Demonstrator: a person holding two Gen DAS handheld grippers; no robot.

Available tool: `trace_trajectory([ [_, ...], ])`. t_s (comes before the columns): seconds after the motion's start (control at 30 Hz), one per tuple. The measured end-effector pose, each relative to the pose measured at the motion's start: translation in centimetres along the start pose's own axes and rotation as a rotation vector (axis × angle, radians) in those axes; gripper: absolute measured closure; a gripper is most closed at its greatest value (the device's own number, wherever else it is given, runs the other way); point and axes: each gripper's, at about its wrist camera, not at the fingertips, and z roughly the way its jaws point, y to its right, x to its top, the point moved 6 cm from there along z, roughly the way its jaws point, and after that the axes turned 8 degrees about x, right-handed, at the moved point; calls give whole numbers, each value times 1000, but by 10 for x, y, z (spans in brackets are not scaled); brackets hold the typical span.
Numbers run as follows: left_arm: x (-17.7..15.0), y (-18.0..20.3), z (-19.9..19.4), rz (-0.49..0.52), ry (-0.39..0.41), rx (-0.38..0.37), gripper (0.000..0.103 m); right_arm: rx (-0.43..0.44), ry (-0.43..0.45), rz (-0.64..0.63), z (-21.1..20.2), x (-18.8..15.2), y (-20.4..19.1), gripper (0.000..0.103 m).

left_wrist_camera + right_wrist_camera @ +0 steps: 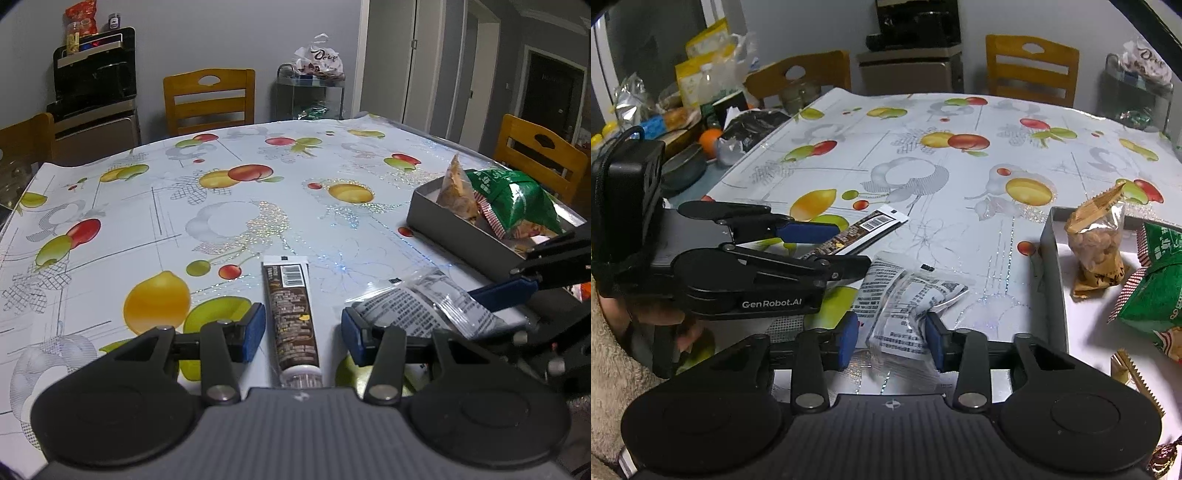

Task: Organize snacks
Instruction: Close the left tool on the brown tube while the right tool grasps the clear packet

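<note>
A brown snack stick [293, 314] lies flat on the fruit-print tablecloth [221, 229], between the fingers of my left gripper [303, 334]. That gripper is open and its blue pads stand clear of the stick. In the right wrist view, the left gripper [842, 247] reaches in from the left over the stick [860, 230]. A crumpled clear packet with printed text [905, 306] rests on the table between the fingers of my right gripper [891, 339], which is open around it. From the left wrist view, the packet [417, 302] shows with a right fingertip [502, 291] beside it.
A grey open box [1052, 266] on the right holds a tan packet [1097, 243] and a green bag [1156, 295]; the box [443, 225] is also in the left wrist view. Wooden chairs [208, 99] ring the table. Bowls, an orange [711, 140] and bottles crowd the far left.
</note>
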Motion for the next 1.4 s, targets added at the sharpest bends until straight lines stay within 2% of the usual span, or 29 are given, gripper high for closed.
trace_trajectory([
  [0.07,0,-1,0,-11,4,9,58,5,6,7,1,1,-2,28],
  [0.1,1,-3,2,-21,10,25,58,5,11,5,2,1,-3,27],
  [0.27,2,-9,5,-51,19,34,57,-18,17,2,9,3,-6,27],
  [0.5,3,-4,6,-18,16,39,47,-27,20,35,17,-2,-5,23],
  [0.73,3,0,7,-12,15,34,47,-99,41,-22,23,-2,-7,23],
  [0.87,3,3,7,-5,16,18,47,-149,56,-84,25,-5,-11,31],
  [0.97,3,4,7,-5,16,16,48,-155,72,-81,23,-6,-10,36],
  [1.03,3,4,7,-5,18,9,54,-158,83,-77,22,-6,-9,40],
  [1.1,3,5,6,-6,22,-6,69,-160,91,-72,21,-7,-9,42],
  [1.17,3,5,5,-14,23,-27,77,-163,99,-69,20,-8,-9,43],
  [1.4,3,1,5,-44,25,-35,81,-171,149,-41,6,-9,-6,54],
])
